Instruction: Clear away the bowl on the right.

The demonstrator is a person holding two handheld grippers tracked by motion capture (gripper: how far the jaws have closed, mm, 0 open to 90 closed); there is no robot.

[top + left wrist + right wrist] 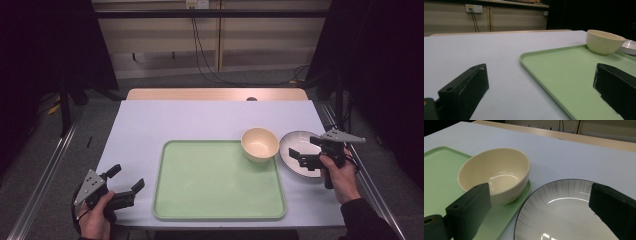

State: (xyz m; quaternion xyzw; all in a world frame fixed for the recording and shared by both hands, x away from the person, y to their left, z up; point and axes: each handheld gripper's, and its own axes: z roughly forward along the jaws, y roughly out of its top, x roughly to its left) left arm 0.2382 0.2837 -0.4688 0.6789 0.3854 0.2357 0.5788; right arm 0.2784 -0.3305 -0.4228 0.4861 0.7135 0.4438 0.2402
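My right gripper [301, 156] hovers spread over the plate [295, 145]; next I'd pinch its rim, I think

High view overhead facing forward, 2 gripper views low and close, all sharing green tray [220, 182], bowl [259, 143].
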